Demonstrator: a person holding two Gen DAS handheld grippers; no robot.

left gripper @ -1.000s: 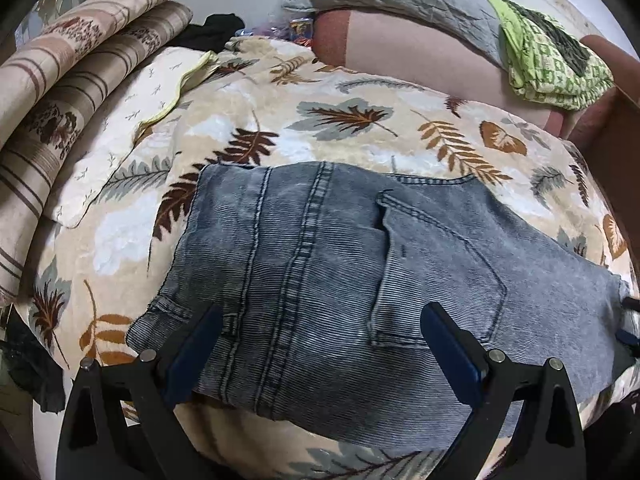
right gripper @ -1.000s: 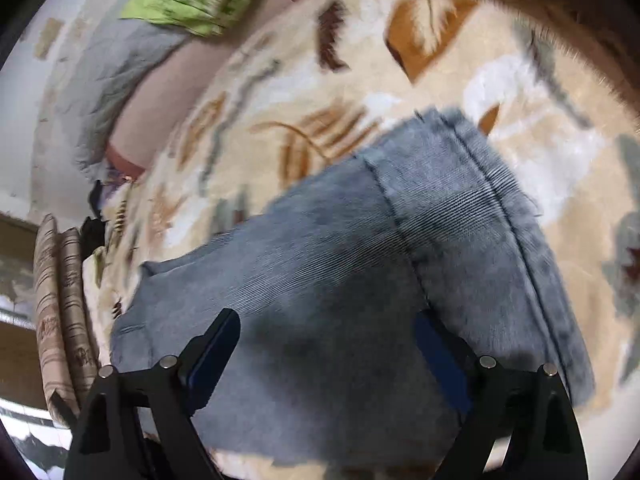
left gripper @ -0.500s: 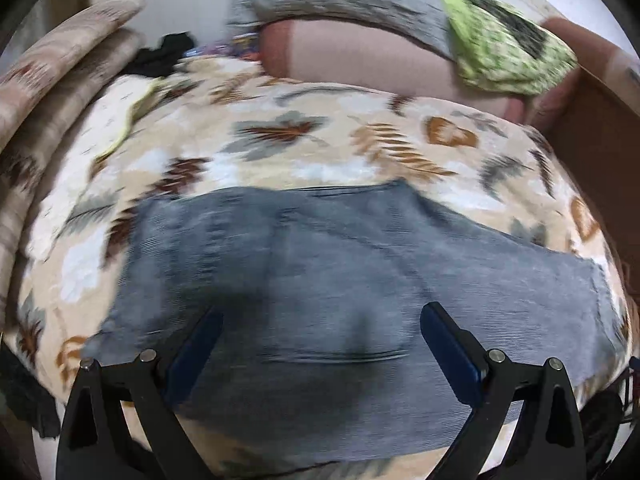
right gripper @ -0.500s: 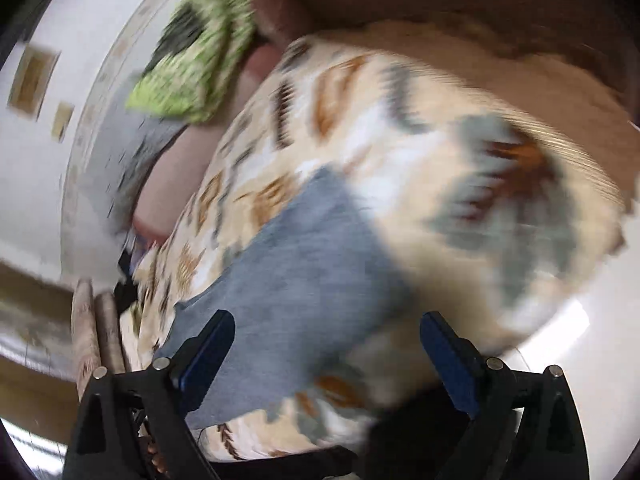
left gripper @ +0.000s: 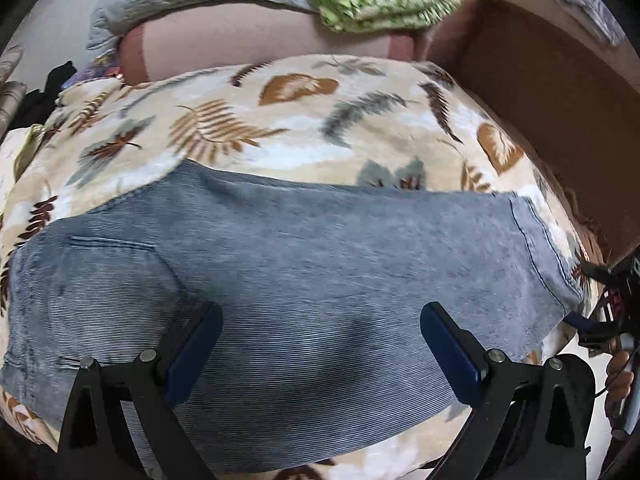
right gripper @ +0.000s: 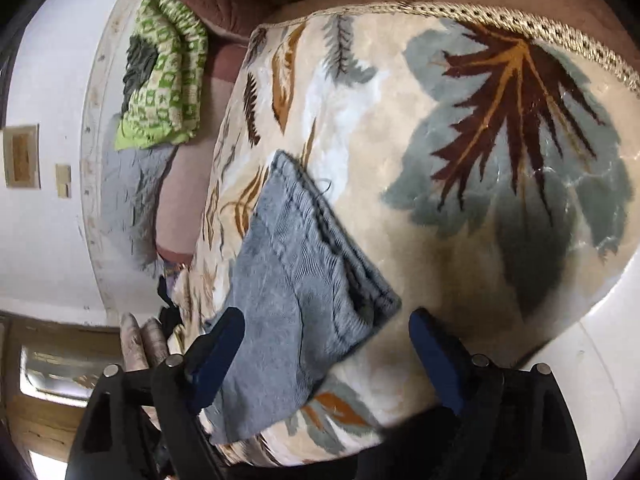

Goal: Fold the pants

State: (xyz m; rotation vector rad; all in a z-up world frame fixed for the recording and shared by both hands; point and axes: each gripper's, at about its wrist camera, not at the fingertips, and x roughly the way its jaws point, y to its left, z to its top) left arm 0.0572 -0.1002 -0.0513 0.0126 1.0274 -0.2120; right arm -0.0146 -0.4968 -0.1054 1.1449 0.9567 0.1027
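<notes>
My left hand-held gripper (left gripper: 320, 344) hangs spread over the pants (left gripper: 280, 264); my right hand-held gripper (right gripper: 324, 356) is spread at their hem corner; soft, heavy denim, I'd pinch that stitched hem; beyond, the leaf-print blanket (left gripper: 280, 120).

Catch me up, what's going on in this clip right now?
A person with two handheld grippers is folding grey-blue jeans laid lengthwise on a leaf-print blanket. The left gripper hovers open over the middle of the jeans, gripping nothing. The right gripper is open at the hem end, its pads either side of the cloth, not closed on it. No cross fold is visible yet.
</notes>
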